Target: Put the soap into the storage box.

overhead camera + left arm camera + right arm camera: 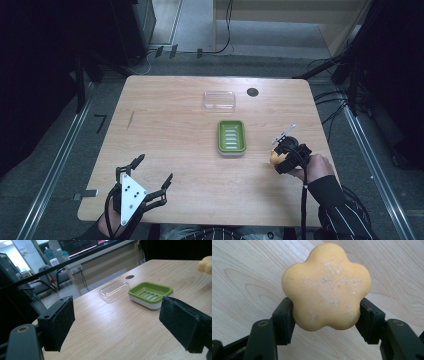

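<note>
One yellow flower-shaped soap sits clamped in the right gripper, pads pressing the two side lobes low on the bar, most of it sticking out past the fingertips. In the high view the right gripper holds the soap just above the table near its right edge, to the right of the green soap dish and apart from it. Left gripper rests at the near left of the table, jaws spread wide, nothing between them (idle for now).

Handling, judged from looks: small solid bar, probably light, stiff, won't deform under the pads. Surface is matte with whitish dusty scuffs, so likely dry and not too slippery, but the rounded lobes give curved contact and the bar could pivot or squirt out if squeezed hard. The notches between lobes are a better seat than lobe tips. Current hold is low on the bar; a grip nearer its middle would be steadier. Edges could chip if dropped.

Clear lid lies beyond the dish, near the far edge; thin plastic, likely light and slick.
</note>
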`<action>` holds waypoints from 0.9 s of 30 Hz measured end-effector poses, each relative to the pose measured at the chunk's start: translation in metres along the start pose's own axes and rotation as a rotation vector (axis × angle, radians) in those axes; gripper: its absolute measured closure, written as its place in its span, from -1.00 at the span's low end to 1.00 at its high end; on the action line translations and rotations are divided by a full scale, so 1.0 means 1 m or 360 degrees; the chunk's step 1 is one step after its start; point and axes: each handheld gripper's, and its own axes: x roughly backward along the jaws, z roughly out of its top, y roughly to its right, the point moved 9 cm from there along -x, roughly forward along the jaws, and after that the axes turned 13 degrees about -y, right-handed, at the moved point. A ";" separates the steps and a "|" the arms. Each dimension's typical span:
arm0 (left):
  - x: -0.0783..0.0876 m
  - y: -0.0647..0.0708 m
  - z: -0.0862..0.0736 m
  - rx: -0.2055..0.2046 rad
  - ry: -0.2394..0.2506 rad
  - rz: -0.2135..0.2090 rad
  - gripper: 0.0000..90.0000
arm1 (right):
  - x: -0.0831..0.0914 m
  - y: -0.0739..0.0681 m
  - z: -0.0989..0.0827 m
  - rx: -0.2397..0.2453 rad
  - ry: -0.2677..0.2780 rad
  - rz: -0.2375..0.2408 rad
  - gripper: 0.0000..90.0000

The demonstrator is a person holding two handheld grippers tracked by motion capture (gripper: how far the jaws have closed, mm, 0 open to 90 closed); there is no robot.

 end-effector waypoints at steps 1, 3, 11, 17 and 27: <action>0.000 0.000 0.000 0.0000 0.0000 0.0000 -0.70 | 0.001 0.000 0.001 0.0010 0.0003 -0.0005 -0.11; 0.000 0.000 0.000 0.0000 -0.0001 0.0000 -0.70 | 0.003 0.000 0.004 0.0008 0.0016 -0.0007 -0.11; -0.001 0.000 0.000 0.0003 -0.0002 0.0000 -0.70 | 0.011 -0.001 0.015 0.0039 0.0046 -0.0033 -0.11; -0.001 0.000 0.000 0.0004 -0.0002 -0.0001 -0.70 | 0.016 -0.002 0.023 0.0058 0.0074 -0.0048 -0.11; -0.001 0.000 0.000 0.0004 -0.0003 0.0000 -0.70 | 0.025 -0.003 0.039 0.0090 0.0110 -0.0070 -0.11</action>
